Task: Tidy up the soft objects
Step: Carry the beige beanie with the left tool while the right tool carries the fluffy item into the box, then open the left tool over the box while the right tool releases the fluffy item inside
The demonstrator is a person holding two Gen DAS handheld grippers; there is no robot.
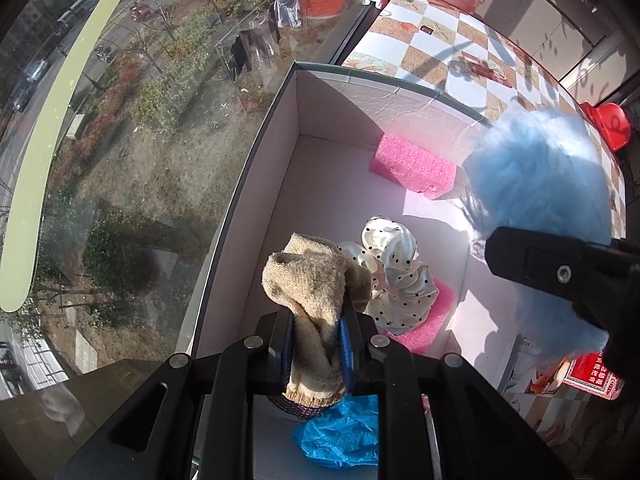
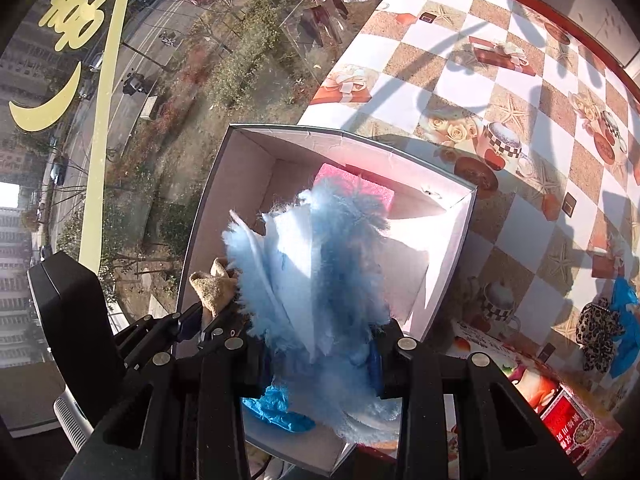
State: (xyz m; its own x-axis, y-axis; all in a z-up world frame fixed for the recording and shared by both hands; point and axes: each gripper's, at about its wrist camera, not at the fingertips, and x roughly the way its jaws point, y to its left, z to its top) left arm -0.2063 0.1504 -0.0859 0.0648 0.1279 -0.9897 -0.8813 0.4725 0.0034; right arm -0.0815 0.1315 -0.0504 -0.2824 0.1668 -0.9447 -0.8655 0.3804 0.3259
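The left gripper [image 1: 318, 350] has its jaws clamped on a beige knitted sock [image 1: 316, 300], held above the near end of an open white cardboard box [image 1: 248, 184]. The right gripper [image 2: 320, 356] has its jaws clamped on a fluffy light-blue cloth [image 2: 308, 280], also over the box. Inside the box, a crumpled blue plastic cover [image 1: 340, 436] lies nearest, then a white polka-dot scrunchie [image 1: 394, 280] resting on a pink foam block [image 1: 430, 320], and a second pink foam block [image 1: 412, 166] at the far wall. On the checkered table [image 2: 460, 60] beside the box lie a leopard-print scrunchie [image 2: 598, 338] and a red carton [image 2: 576, 428] with Chinese characters too blurred to read.
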